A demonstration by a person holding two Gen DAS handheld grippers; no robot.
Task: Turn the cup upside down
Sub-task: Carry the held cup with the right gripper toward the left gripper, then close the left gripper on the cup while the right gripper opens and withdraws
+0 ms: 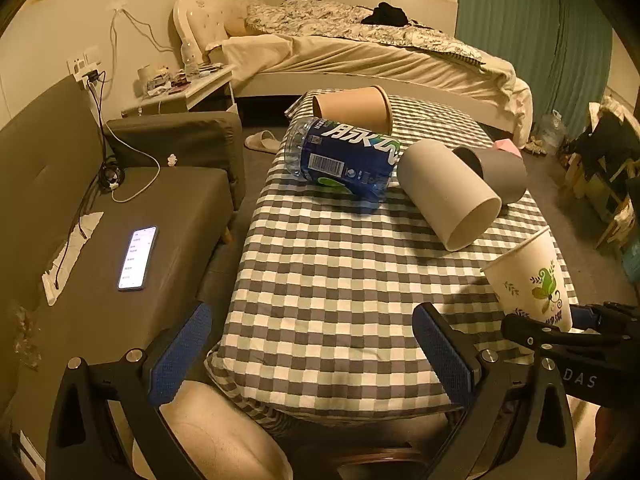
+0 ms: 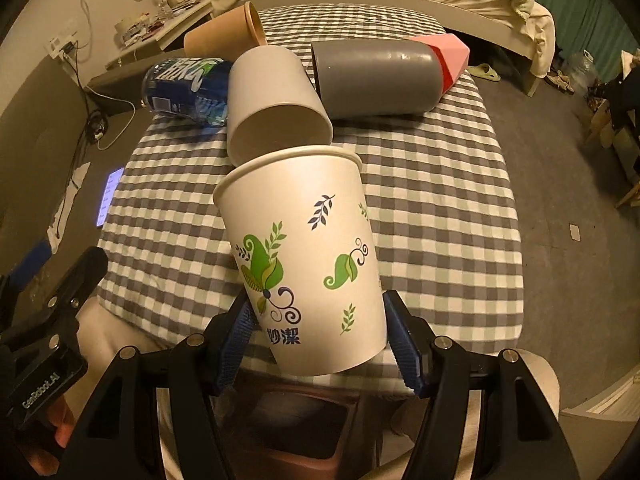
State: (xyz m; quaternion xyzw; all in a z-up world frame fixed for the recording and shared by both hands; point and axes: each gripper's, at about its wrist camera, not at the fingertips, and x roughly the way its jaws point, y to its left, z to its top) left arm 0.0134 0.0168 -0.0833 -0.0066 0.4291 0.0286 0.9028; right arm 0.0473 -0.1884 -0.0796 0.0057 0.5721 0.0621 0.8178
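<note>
A checked tabletop [image 2: 440,208] carries a grey flask [image 2: 376,80], a bottle [image 1: 340,160] and cups lying on their sides. The printed paper cup [image 2: 308,264] is gripped low on its walls by the right gripper [image 2: 316,344], mouth up, tilted, above the near edge. It is judged light and easily crushed, so gentle pressure is advised. The left gripper [image 1: 316,360] is held wide open, empty.

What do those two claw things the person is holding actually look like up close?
Both claws are matte black plastic frames with triangular cut-outs and round silver screw heads. The left claw and right claw each have two fingers faced with ribbed blue pads. White lettering marks the bodies: "DAS" on the right claw's side, "GenRobot.AI" on the left claw's. No cables show.
</note>
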